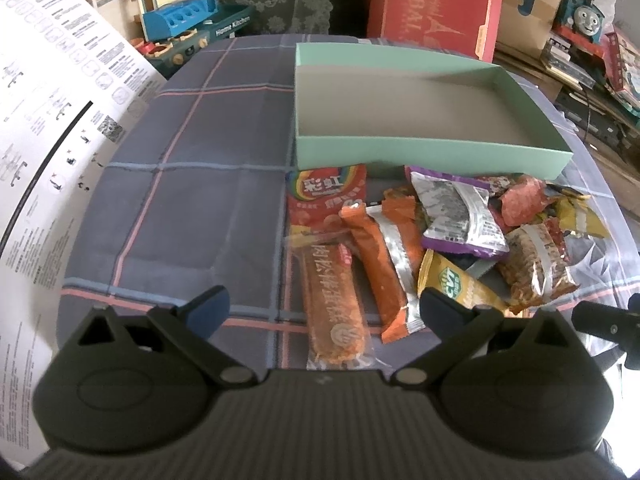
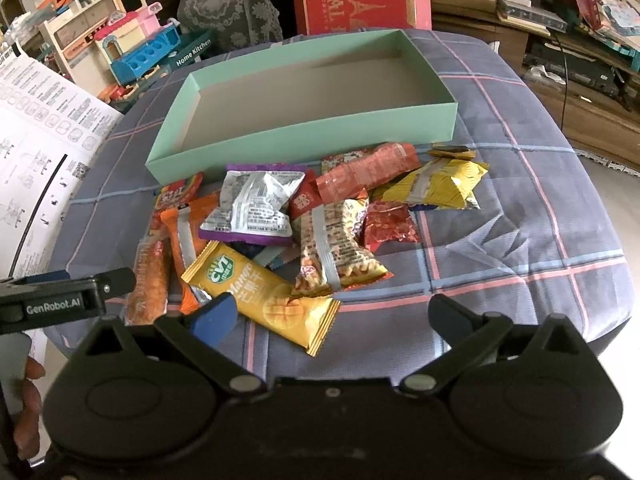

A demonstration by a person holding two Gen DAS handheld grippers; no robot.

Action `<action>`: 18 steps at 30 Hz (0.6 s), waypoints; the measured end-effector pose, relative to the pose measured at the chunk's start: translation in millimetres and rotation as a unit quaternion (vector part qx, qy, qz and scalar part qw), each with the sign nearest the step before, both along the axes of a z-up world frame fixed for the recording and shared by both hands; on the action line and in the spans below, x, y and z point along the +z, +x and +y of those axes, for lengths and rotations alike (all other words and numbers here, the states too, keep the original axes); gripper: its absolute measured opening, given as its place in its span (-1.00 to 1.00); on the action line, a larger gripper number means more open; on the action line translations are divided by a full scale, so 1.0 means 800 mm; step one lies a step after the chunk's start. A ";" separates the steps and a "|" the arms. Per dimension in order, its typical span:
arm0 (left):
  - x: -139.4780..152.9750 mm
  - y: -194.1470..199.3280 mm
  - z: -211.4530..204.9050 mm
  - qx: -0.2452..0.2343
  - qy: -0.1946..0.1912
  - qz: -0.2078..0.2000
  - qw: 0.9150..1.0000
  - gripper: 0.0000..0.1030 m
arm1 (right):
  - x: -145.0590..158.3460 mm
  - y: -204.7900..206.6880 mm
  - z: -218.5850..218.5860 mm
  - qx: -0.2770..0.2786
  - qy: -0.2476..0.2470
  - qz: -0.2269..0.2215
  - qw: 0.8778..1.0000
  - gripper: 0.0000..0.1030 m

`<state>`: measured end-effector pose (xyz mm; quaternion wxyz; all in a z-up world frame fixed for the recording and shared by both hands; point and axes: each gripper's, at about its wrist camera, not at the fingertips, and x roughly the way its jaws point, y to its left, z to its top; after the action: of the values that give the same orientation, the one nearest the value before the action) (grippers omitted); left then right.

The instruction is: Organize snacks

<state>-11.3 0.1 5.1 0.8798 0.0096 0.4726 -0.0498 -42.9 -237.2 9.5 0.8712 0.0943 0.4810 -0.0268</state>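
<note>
An empty mint-green box stands at the back of the blue checked cloth. A pile of snack packets lies in front of it: a clear-wrapped orange roll, an orange bar, a purple-and-silver bag, a yellow mango packet, a rainbow candy pack. My left gripper is open and empty, hovering over the near end of the roll. My right gripper is open and empty, just before the mango packet. The left gripper's body shows in the right wrist view.
A large printed paper sheet hangs at the left. A red box, toy kitchen sets and a toy train crowd behind the table. The cloth's edge falls off at the right.
</note>
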 end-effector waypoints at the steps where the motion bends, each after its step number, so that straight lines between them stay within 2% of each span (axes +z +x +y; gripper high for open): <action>1: 0.000 -0.001 -0.001 -0.001 0.000 0.000 1.000 1.00 | 0.000 0.000 0.000 0.000 0.000 0.000 1.000 1.00; 18: 0.000 -0.005 -0.003 -0.016 -0.011 0.005 1.000 1.00 | 0.003 -0.004 0.002 0.010 0.019 -0.007 1.000 1.00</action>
<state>-15.1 -2.1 5.3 0.8767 0.0078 0.4760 -0.0691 -45.9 -235.6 11.7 0.8730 0.1061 0.4759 -0.0083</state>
